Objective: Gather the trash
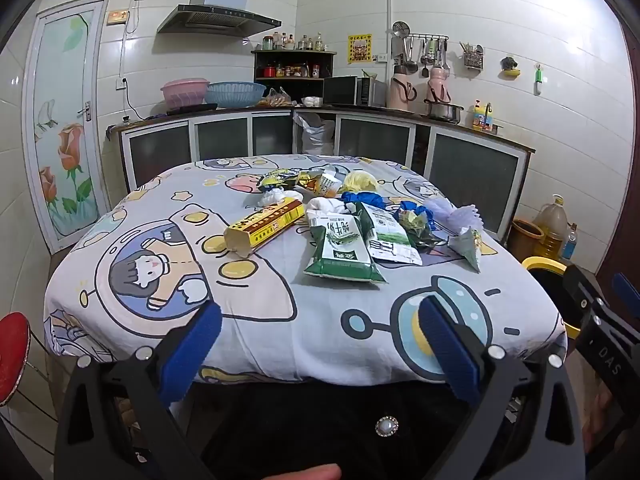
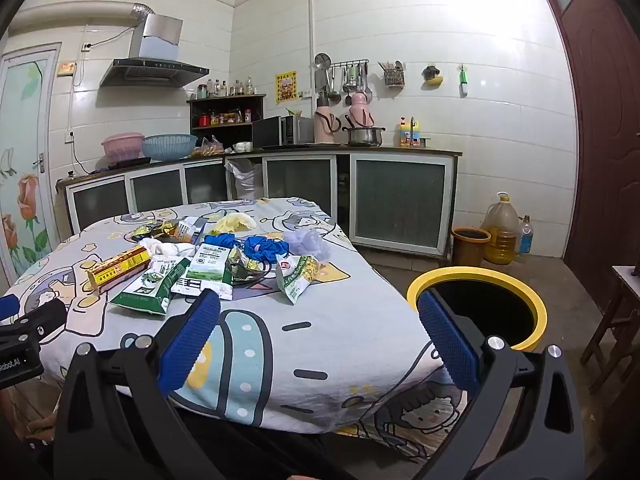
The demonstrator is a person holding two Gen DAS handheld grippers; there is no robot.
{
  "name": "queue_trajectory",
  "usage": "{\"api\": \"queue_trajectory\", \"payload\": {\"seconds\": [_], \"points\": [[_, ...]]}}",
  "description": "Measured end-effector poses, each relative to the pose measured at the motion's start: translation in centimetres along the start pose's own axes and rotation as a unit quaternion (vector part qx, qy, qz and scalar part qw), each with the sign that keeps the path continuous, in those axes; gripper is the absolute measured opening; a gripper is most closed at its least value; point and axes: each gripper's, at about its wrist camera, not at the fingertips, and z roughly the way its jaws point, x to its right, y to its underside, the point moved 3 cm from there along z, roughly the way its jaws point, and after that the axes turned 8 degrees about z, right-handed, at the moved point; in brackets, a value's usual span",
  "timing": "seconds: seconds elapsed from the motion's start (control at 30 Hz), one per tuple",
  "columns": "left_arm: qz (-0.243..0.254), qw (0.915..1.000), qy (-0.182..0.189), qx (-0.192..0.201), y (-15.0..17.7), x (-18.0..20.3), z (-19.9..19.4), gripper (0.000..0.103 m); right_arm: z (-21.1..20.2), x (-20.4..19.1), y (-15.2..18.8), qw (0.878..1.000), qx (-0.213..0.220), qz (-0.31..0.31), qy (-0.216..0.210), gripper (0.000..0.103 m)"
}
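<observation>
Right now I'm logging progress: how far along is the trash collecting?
Nothing looks done: the yellow box, green milk bags, blue plastic and other wrappers are on the table. Left gripper and right gripper are open, holding nothing. All of it is left for the yellow-rimmed bin.

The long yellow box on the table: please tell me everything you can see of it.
The long yellow box looks like thin cardboard, yellow with a red band and dark print. It lies flat on the cartoon-print tablecloth, at the left edge of the trash pile, its pale end facing the near left. A white crumpled tissue lies at its far end. Neither gripper touches it.
</observation>
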Motion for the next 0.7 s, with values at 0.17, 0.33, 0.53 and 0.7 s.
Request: {"api": "queue_trajectory", "payload": {"seconds": [0.17,0.33,0.53,0.7], "points": [[0.000,1.0000,-0.001,-0.002,-0.01,0.03,0.06,0.095,0.13,0.06,0.05,1.000,-0.006,0.001,0.001,0.096],[-0.003,1.0000,0.001,-0.003,-0.03,-0.13,0.00,0.095,0.24,-0.01,0.12,1.000,-0.005,0.000,0.000,0.096],[-0.003,1.0000,0.002,-0.003,-0.09,-0.28,-0.31,0.095,0.27,0.08,0.08,1.000,-0.006,0.002,0.001,0.096],[-0.004,1.0000,0.002,-0.007,0.08,0.08,0.15,0.095,0.30,0.08,0.09,1.000,-0.007,0.002,0.001,0.096]]}}
